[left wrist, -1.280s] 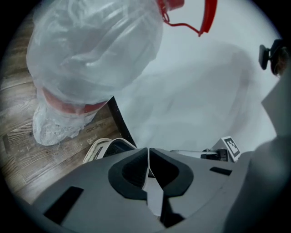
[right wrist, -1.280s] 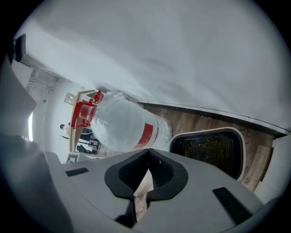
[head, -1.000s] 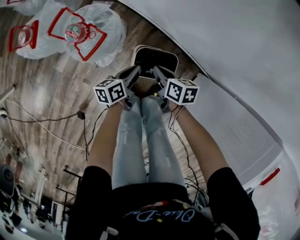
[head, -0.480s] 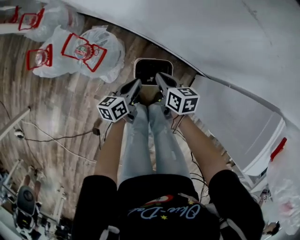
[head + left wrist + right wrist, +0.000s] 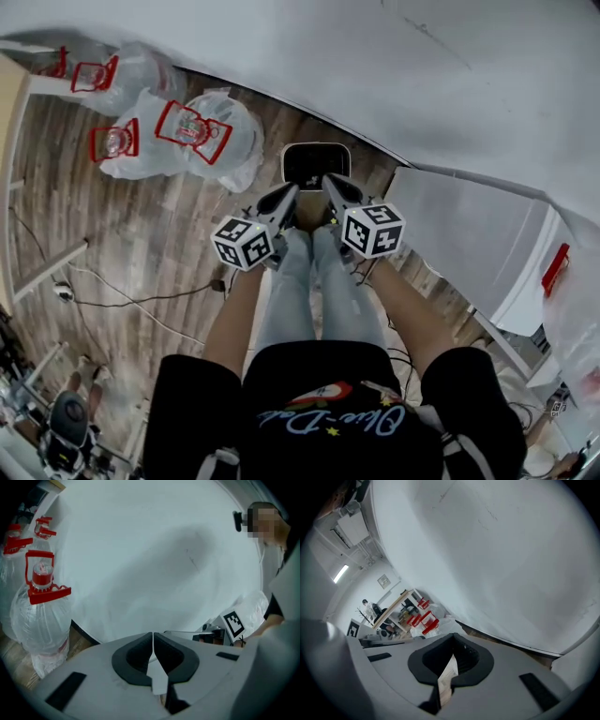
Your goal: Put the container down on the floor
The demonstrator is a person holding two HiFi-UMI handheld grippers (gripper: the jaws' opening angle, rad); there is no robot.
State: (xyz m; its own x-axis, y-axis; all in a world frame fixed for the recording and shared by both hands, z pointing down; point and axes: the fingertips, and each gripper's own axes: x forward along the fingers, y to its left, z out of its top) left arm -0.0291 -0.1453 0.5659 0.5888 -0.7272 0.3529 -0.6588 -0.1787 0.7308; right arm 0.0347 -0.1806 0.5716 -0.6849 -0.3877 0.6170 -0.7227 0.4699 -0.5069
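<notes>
The container (image 5: 316, 164), a dark tub with a pale rounded rim, rests on the wooden floor against the white wall. Both grippers hang above it, well clear of it, in front of the person's legs. My left gripper (image 5: 289, 193) is shut with nothing in it; in the left gripper view its dark pads (image 5: 140, 653) meet in a thin line. My right gripper (image 5: 330, 182) is likewise shut and empty, its pads (image 5: 461, 656) pressed together. From both gripper views the container is hidden.
Several large water jugs (image 5: 192, 131) with red handles, wrapped in clear bags, stand on the floor at the left. A white cabinet (image 5: 469, 244) stands to the right of the container. Cables (image 5: 141, 300) trail over the floor at the left.
Both grippers have risen away from the container, which stays on the floor and looks smaller now. The head view has lifted too, showing more floor and wall.
</notes>
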